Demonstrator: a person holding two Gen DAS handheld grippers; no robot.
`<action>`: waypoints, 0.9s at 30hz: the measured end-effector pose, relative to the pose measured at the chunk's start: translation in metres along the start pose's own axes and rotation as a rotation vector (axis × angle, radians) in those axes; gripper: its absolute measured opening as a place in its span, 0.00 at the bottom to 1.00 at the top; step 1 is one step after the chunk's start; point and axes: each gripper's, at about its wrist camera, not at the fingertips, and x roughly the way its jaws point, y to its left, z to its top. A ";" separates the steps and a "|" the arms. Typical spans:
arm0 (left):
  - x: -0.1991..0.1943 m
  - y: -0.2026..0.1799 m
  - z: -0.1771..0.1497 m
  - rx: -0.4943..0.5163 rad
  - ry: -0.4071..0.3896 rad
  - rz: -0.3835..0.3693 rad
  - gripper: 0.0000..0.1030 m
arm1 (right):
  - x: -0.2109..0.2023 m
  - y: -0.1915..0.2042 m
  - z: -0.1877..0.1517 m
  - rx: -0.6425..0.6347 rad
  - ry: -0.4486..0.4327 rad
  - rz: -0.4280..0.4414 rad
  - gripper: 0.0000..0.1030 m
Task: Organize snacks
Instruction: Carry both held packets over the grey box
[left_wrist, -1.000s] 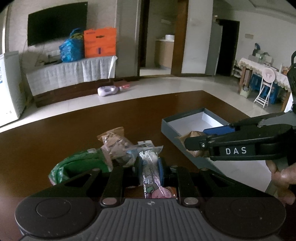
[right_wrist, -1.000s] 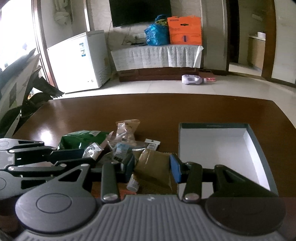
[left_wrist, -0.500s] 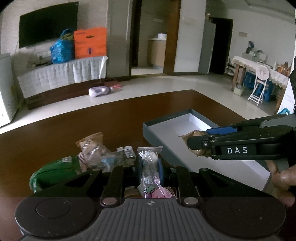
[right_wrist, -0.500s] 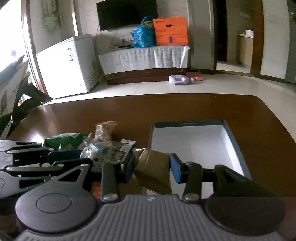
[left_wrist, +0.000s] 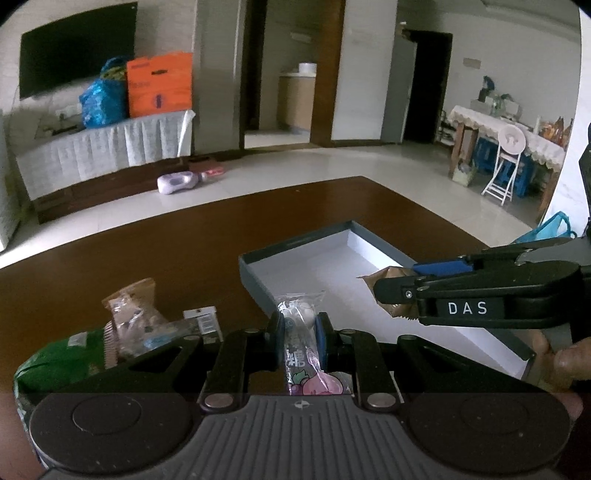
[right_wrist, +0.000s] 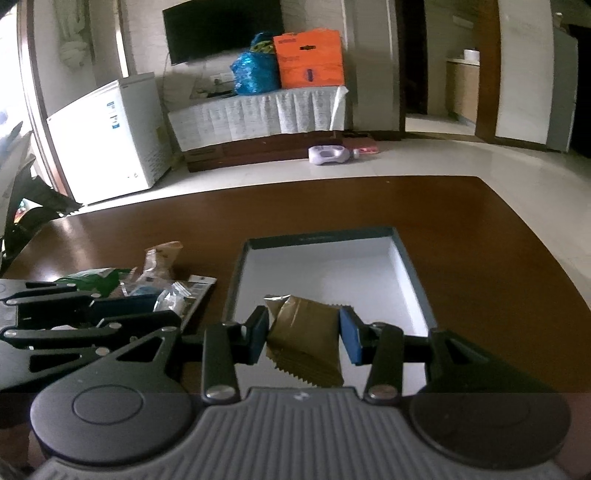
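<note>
Status: both my tools have carried their loads sideways across the tabletop (right_wrist: 480, 229); a sec ago the box sat off to the right of both views, now it lies directly ahead. Left tool (left_wrist: 298, 332) is clamped tight on a candy sachet (left_wrist: 297, 334), held just short of the box's near wall. Right tool (right_wrist: 303, 334) is clamped on a brown packet (right_wrist: 304, 341), jaws part-way apart because the packet fills them; it hangs over the near end of the box (right_wrist: 410, 273).

Meaning, in my judgement: transport approx. done, release into the box comes next.

Materials: sachet is clear crinkly film, long and narrow, w/ pink print. Brown packet is matte foil, pillow-shaped, serrated end seams. Box is shallow rigid card, grey-blue walls, white floor, nothing lying in it. Remaining snack pile (right_wrist: 162, 284) sits left of the box: soft film wrappers, one green bag (left_wrist: 62, 354).
</note>
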 end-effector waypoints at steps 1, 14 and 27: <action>0.003 -0.002 0.000 0.003 0.002 -0.002 0.19 | 0.000 -0.004 0.000 0.005 0.002 -0.004 0.42; 0.024 -0.016 0.003 0.019 0.026 -0.016 0.19 | 0.007 -0.026 -0.006 0.024 0.025 -0.020 0.42; 0.050 -0.027 0.001 0.031 0.066 -0.034 0.19 | 0.026 -0.032 -0.011 0.021 0.069 -0.046 0.42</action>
